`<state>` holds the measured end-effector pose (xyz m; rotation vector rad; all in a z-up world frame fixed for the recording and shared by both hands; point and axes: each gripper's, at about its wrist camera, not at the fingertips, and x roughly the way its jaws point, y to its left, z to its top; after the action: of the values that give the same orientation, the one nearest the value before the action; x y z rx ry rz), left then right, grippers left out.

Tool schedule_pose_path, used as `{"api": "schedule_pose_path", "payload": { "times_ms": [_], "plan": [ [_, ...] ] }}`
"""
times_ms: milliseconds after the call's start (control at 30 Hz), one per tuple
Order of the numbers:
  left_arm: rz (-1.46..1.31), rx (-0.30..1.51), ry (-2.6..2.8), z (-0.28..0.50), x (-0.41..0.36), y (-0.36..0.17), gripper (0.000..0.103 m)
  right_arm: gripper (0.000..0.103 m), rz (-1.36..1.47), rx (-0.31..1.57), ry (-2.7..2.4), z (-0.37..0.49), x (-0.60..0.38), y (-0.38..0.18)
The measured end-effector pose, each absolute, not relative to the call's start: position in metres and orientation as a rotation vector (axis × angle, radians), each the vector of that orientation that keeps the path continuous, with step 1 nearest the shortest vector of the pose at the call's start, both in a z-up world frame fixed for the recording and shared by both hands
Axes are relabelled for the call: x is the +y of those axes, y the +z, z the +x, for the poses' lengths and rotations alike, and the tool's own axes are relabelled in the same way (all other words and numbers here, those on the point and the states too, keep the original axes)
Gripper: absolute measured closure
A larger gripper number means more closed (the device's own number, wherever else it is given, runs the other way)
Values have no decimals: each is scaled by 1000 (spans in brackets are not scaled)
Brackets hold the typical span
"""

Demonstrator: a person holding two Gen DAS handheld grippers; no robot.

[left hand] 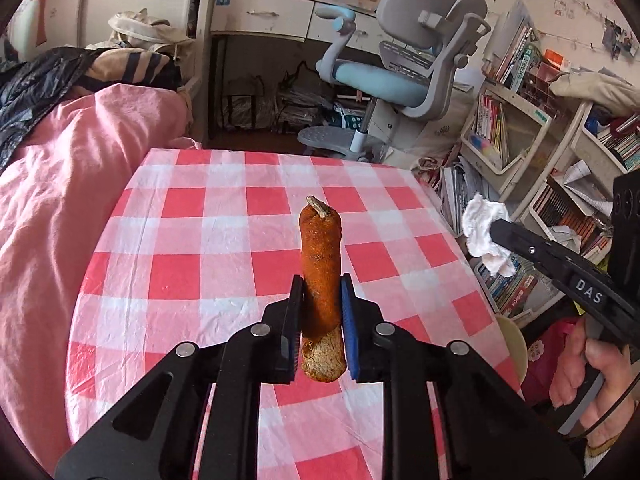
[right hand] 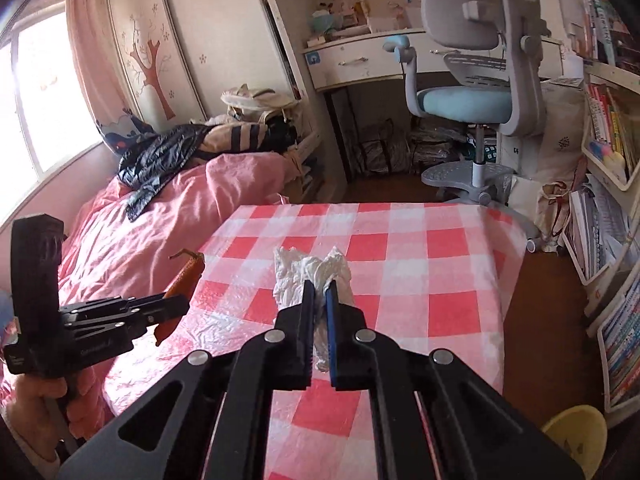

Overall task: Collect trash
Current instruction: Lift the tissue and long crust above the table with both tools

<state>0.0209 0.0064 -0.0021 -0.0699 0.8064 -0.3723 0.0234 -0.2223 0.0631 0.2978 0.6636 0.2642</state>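
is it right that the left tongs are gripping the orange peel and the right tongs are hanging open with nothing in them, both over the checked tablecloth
Not quite. The right tongs are not open: in the right wrist view they are shut on a crumpled white tissue. The rest holds: the left tongs grip the orange peel, both over the checked tablecloth.

A child's bedroom at home.
A bed with pink bedding (right hand: pixel 180 204) lies left; a study desk (right hand: pixel 360 60), blue-seated chair (right hand: pixel 472 96) and bookshelves (left hand: pixel 504 128) stand far and right.
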Motion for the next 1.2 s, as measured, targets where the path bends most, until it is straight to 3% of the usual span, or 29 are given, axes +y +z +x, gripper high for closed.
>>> {"api": "schedule_pose_path", "payload": {
  "times_ms": [300, 1200],
  "plan": [
    [-60, 729, -367, -26, 11, 22, 86, 97, 285, 562, 291, -16, -211, 75],
    [-2, 661, -291, -19, 29, 40, 86, 96, 145, 526, 334, -15, -179, 77]
  ]
}}
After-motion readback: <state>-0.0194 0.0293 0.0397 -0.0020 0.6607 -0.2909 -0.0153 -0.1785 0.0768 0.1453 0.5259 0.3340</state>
